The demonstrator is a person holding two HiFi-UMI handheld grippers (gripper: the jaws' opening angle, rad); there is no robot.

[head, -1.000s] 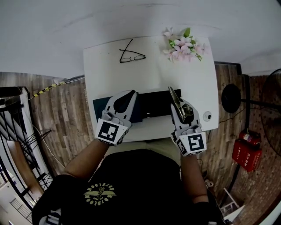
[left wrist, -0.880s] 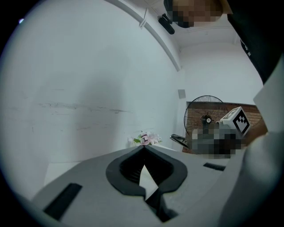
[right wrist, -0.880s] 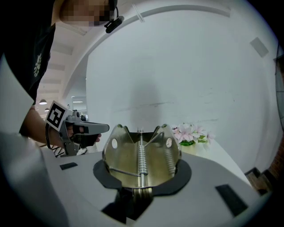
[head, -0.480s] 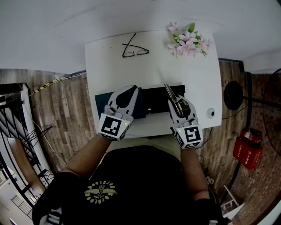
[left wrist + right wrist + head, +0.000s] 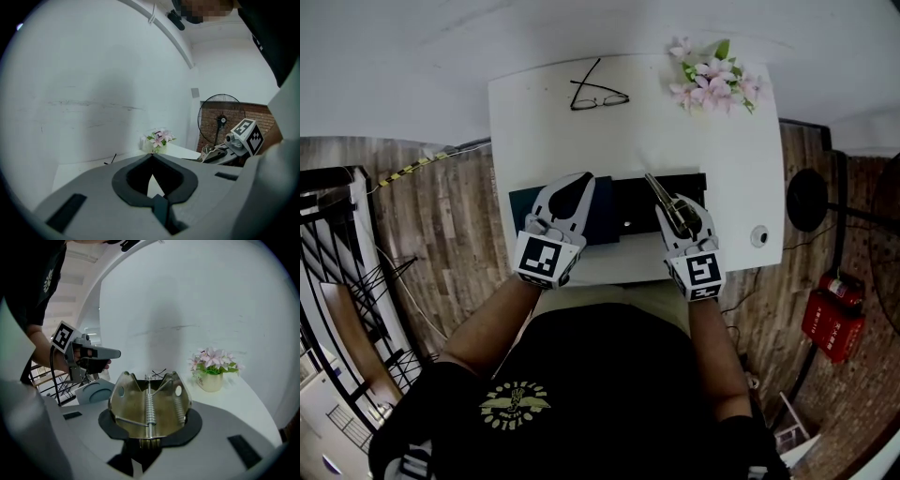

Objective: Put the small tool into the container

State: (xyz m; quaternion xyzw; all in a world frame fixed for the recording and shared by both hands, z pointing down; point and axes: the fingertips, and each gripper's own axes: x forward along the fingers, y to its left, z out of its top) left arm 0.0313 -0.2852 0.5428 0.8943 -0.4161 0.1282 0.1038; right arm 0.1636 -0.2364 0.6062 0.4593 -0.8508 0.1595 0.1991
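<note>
The right claw (image 5: 675,214) is clamped on the small tool (image 5: 150,408), a brass-coloured metal piece with a coil spring down its middle and a round hole in each of its two wings. The tool's lower end is buried between the jaws. In the right gripper view it also hides the claw's own tips. In the head view the tool shows only as a thin slanting sliver past the claw, over the right part of the container (image 5: 633,204). Whether it touches the container I cannot tell.

The left claw (image 5: 151,157) is closed and empty, its tips meeting above a narrow slit. In the head view it covers the container's left part, and I cannot tell whether it rests on it or hangs above.

The container is a long dark box along the near edge of the tabletop (image 5: 581,141); its inside is too dark to read. Glasses (image 5: 598,94) lie near the far edge, left of the middle. Flowers (image 5: 715,80) stand at the far right corner. By the right edge sits a small round thing (image 5: 758,235), too small to name.
</note>
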